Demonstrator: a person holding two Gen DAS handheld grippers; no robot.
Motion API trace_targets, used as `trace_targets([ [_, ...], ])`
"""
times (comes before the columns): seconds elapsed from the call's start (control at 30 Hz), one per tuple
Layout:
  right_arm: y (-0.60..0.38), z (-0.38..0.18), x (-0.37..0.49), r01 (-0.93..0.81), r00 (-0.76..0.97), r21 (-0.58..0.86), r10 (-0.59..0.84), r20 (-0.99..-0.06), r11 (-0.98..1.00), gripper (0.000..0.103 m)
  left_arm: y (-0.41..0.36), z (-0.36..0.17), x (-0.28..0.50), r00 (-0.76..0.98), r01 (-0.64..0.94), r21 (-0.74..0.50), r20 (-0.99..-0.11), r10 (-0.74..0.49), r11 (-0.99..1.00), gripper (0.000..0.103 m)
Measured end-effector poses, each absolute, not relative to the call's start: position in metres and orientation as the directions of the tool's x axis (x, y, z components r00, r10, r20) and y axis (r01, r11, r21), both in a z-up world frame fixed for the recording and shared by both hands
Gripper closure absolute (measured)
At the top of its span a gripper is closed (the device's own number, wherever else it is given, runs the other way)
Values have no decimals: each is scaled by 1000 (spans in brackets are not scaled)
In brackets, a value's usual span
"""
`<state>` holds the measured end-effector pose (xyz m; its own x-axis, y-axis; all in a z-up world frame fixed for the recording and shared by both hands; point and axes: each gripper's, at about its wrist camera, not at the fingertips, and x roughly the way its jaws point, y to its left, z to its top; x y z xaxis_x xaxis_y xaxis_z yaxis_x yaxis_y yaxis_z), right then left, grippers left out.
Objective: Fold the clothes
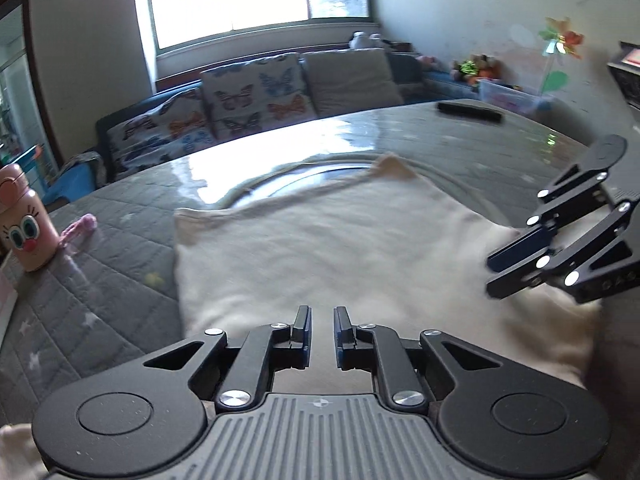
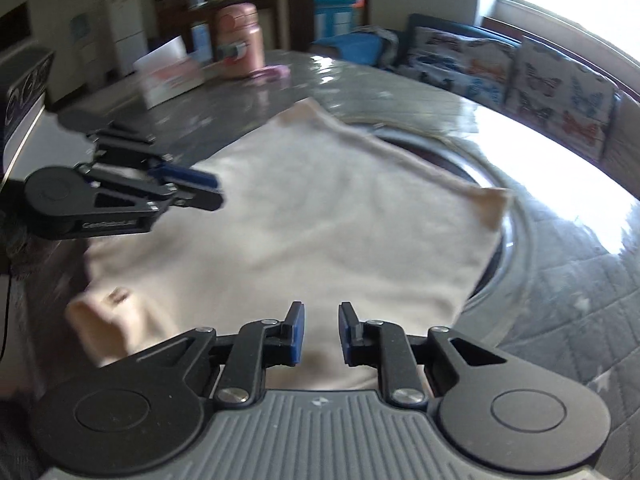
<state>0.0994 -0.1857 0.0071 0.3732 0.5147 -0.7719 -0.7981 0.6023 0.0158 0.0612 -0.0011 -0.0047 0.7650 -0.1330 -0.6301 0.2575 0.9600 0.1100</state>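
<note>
A cream garment (image 1: 340, 248) lies spread flat on the grey quilted table (image 1: 100, 264); it also shows in the right wrist view (image 2: 320, 220). My left gripper (image 1: 322, 322) is open and empty, just above the garment's near edge. My right gripper (image 2: 321, 320) is open and empty over the garment's near edge. The right gripper shows in the left wrist view (image 1: 492, 276) over the garment's right side. The left gripper shows in the right wrist view (image 2: 216, 190) over the garment's left side. A folded sleeve end (image 2: 104, 316) lies at the near left.
A pink bottle with a cartoon face (image 1: 22, 224) stands at the table's left; it also shows in the right wrist view (image 2: 238, 40), beside a white box (image 2: 170, 76). A black bar (image 1: 470, 112) lies at the far edge. A butterfly-patterned sofa (image 1: 240, 100) stands beyond the table.
</note>
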Motion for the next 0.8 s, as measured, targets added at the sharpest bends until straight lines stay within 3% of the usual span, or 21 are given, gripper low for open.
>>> trace_targets([
  [0.5, -198, 2, 6, -862, 403, -130, 510, -760, 489, 84, -29, -24, 13, 773, 336, 187, -615, -157, 923, 80],
  [0.8, -213, 4, -3, -833, 432, -91, 537, -725, 546, 84, -39, -2, 15, 805, 337, 175, -564, -187, 925, 78],
])
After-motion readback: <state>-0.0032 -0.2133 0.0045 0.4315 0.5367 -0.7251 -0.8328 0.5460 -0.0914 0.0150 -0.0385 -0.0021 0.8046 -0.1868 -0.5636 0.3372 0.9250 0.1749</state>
